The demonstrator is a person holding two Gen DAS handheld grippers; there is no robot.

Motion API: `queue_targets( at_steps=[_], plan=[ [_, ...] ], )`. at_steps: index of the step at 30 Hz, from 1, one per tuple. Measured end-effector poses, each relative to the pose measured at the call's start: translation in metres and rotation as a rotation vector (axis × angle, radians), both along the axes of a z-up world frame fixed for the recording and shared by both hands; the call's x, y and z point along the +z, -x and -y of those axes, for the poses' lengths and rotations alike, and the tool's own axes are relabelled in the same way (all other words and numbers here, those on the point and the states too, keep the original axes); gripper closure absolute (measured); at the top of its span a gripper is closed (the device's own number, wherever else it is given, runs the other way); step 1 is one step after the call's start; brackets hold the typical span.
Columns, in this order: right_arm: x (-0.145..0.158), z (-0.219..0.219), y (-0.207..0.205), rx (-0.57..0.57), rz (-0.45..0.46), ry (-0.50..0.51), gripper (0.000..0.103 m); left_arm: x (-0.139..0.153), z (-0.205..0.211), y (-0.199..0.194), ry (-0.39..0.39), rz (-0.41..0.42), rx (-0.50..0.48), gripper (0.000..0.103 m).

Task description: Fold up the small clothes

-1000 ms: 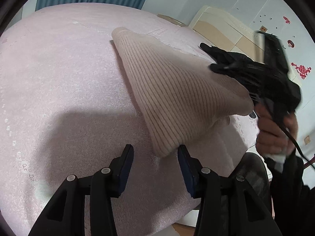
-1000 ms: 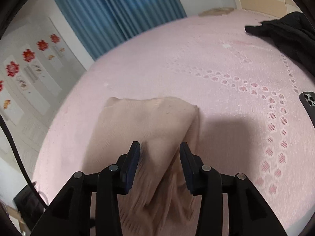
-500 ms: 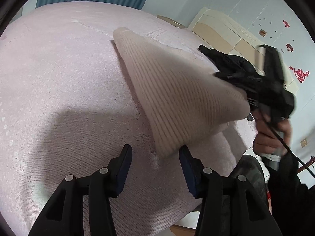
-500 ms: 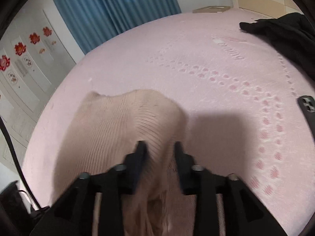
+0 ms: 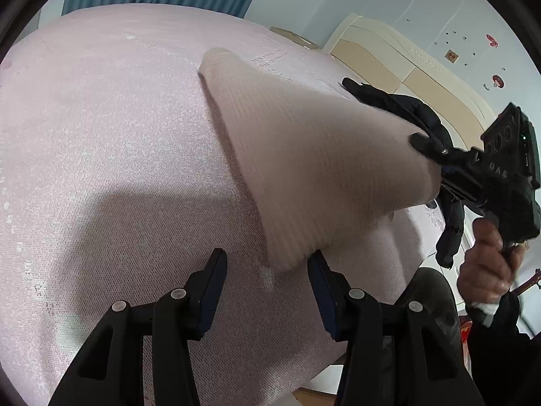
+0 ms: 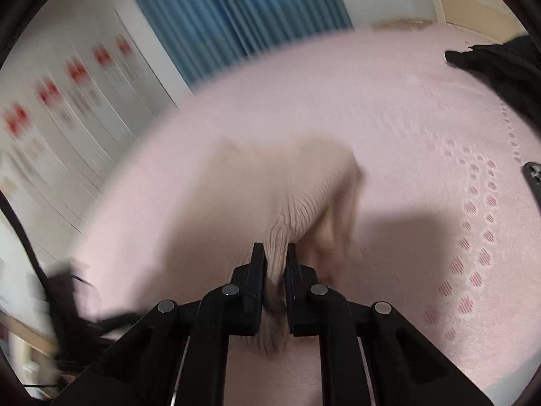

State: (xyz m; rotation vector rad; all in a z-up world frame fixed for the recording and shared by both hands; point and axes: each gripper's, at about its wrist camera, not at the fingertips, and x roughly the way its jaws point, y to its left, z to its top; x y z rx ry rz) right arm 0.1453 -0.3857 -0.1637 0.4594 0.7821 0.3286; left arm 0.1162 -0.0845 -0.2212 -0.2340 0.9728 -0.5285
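A beige ribbed knit garment (image 5: 304, 155) lies on the pink bedspread (image 5: 101, 135), one corner lifted off it. My right gripper (image 6: 275, 257) is shut on that corner of the garment (image 6: 287, 196); the gripper also shows from the side in the left wrist view (image 5: 429, 149). My left gripper (image 5: 267, 267) is open and empty, its jaws wide apart just in front of the garment's hanging lower corner, which sits near the right finger (image 5: 321, 284).
A black garment (image 6: 500, 71) lies at the far right of the bed, also seen behind the right gripper (image 5: 389, 98). A phone (image 6: 534, 179) lies at the bed's right edge. Blue curtains (image 6: 236, 13) and a wardrobe (image 5: 405, 67) stand beyond. The bed's near edge (image 5: 304, 382) runs under my left gripper.
My right gripper closed on the garment's corner and lifted it higher and toward the right. My left gripper stayed open, almost still.
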Motion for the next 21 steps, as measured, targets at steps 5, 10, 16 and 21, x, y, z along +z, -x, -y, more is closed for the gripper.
queue_targets(
  at_steps=[5,10,16,21],
  plan=[
    [-0.047,-0.003,-0.026,-0.083,-0.228,0.175,0.092,0.004,0.001,0.003,-0.025,0.008,-0.008,0.055],
    [-0.015,-0.004,-0.015,-0.081,-0.153,0.201,0.066,0.012,0.011,0.015,-0.102,0.055,-0.008,0.055],
    [0.004,0.006,0.014,-0.074,-0.111,0.203,0.065,0.023,0.040,0.017,-0.215,0.119,-0.034,0.056],
    [-0.003,-0.002,0.018,-0.064,-0.082,0.230,0.065,0.026,0.045,0.009,-0.214,0.116,0.012,0.056]
  ],
)
